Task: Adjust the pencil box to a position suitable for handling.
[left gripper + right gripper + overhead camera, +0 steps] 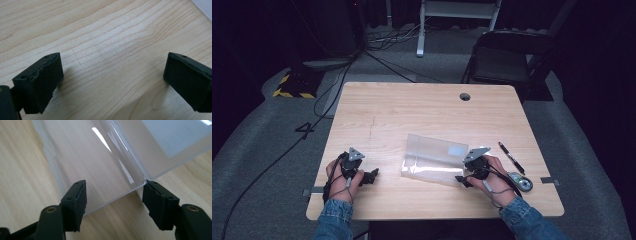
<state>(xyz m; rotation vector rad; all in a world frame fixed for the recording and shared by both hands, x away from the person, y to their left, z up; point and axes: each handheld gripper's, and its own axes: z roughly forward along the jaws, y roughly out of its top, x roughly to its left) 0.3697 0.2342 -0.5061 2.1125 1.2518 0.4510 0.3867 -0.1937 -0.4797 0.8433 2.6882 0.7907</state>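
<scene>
A clear plastic case (pixel 432 160) lies open on the wooden table (pixel 412 110), its lid tilted up toward the far side. My right gripper (pixel 460 180) stands open at the case's near right corner. In the right gripper view the jaws (pixel 115 187) straddle the corner of the case's tray (pixel 95 162) without pressing on it, and the lid (pixel 175 142) lies beyond. My left gripper (pixel 372 176) rests open at the front left, apart from the case. In the left gripper view its jaws (pixel 112 62) stand wide over bare wood.
A black pen (pixel 511 157) lies right of the case, and a small grey and green round object (pixel 522 182) sits by the right wrist. A cable hole (pixel 465 96) is near the far edge. A folding chair (pixel 507 55) stands behind the table.
</scene>
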